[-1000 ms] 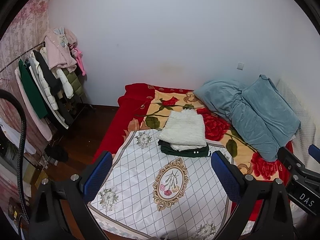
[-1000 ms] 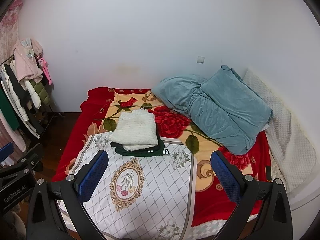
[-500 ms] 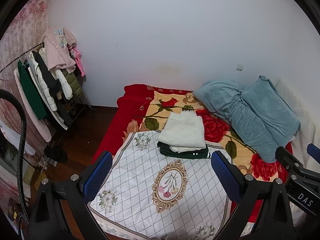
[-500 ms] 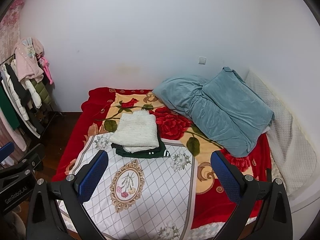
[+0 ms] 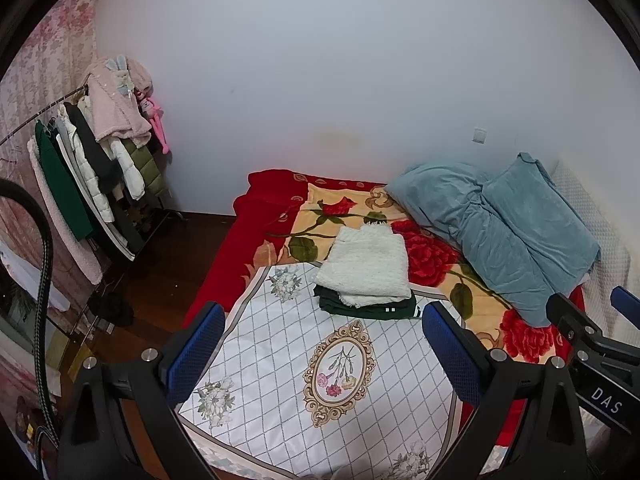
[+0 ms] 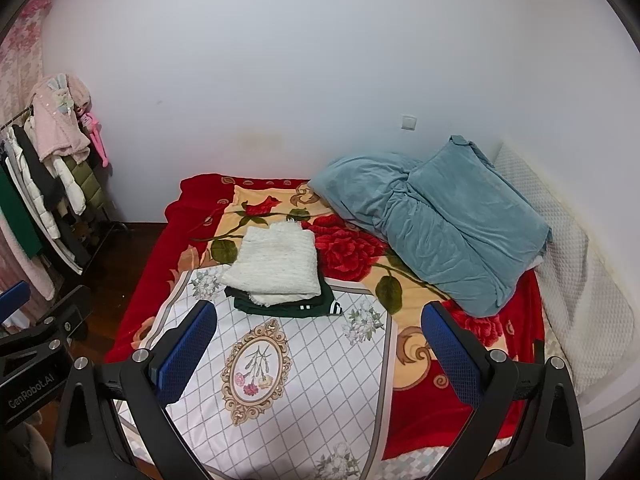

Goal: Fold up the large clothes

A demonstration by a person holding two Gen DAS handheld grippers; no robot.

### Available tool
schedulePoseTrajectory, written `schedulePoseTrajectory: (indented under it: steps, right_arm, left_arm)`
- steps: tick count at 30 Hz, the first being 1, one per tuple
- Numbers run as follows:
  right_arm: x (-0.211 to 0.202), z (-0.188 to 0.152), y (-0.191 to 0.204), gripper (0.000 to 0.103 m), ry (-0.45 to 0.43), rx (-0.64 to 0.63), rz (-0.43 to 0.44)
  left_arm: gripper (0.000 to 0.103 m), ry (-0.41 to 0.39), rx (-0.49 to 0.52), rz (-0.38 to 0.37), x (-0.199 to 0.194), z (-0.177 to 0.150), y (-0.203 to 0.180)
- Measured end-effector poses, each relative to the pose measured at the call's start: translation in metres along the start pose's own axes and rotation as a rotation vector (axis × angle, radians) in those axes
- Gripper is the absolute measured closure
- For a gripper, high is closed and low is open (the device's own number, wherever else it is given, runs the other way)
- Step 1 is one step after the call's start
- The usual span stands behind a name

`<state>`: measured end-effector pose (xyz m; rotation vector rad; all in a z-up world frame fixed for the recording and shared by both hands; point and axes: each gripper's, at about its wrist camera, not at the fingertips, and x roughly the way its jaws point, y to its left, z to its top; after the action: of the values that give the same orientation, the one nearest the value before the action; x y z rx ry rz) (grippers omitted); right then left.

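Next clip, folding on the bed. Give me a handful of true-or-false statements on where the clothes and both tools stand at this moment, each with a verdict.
1. The white knit garment lies folded on top of the dark green garment. True.
2. The left tool is shut on the white knit garment. False: it is open, holds nothing and is well short of the stack.
3. The right tool is open and holds nothing. True.
4. The stack sits on the blue-grey quilt. False: it rests at the far edge of the white patterned cloth; the quilt is bunched to its right.
5. Clothes hang on a rack left of the bed. True.
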<state>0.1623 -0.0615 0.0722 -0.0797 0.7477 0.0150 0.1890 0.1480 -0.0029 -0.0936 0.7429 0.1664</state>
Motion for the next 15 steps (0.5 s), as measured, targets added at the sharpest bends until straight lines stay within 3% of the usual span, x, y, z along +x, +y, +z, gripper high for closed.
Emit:
schedulePoseTrajectory:
  steps: [15]
  right_arm:
    - [-0.0058, -0.0062, -0.0007, 0.000, -0.013, -0.009, -0.002]
  left_arm:
    - [0.002, -0.004, 0.002, 0.001, -0.0029, -0.0008, 0.0026]
